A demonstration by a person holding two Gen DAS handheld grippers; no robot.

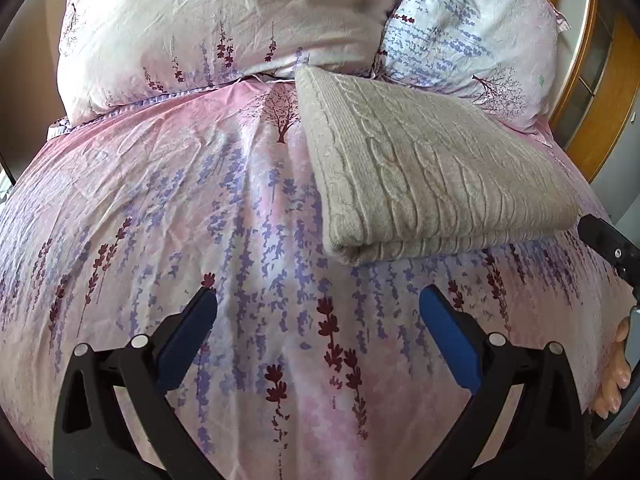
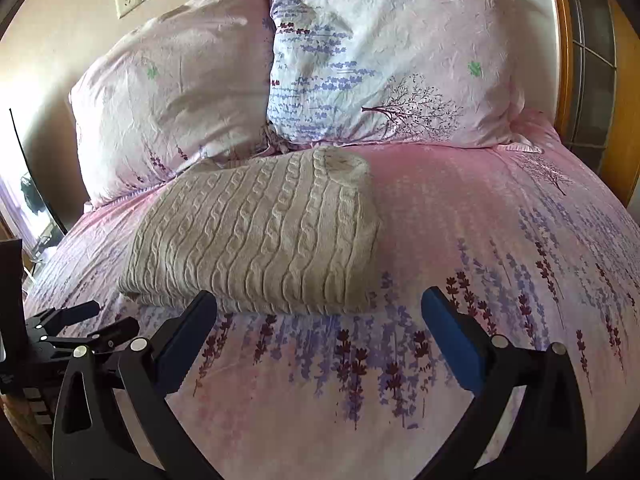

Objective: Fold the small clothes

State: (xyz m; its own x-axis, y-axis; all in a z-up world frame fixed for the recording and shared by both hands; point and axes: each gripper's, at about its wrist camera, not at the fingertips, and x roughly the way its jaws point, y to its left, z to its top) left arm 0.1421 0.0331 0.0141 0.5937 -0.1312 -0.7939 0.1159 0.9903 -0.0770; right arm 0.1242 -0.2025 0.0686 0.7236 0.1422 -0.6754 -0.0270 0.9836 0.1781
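Sweater (image 1: 432,168) is the word for the soft grey knitted thing that lies folded on the bed; it is the thing to be folded, and no gripper holds it.

Left gripper (image 1: 318,302) hangs over the bedspread (image 1: 160,208) with its two blue pads (image 1: 188,340) far apart; nothing is between them; only the flowery cloth shows below. The sweater lies past it and to its right, with the thick folded edge nearest; the two are apart.

Right gripper (image 2: 320,304) also has its blue pads (image 2: 452,340) wide apart and empty; its left tip is just in front of the sweater's near edge, but I cannot tell if it touches. In the left wrist view a black tip of this gripper (image 1: 608,244) shows at the right, close to the sweater's right corner; some fingers (image 1: 616,376) of the person show under it. In the right wrist view the left gripper (image 2: 108,324) shows low at the left.

The sweater is a flat rectangle; its long side runs across the bed from left to right; the rope lines in the knit run from the near edge toward the pillows.

Behind it two pillows lean up; a pink one (image 2: 168,96) on the left and a paler one with a tree picture (image 2: 392,56) on the right; the sweater's far edge is just beside them. A wooden headboard (image 2: 564,40) stands at the right; a wall socket (image 2: 128,0) is on the wall.
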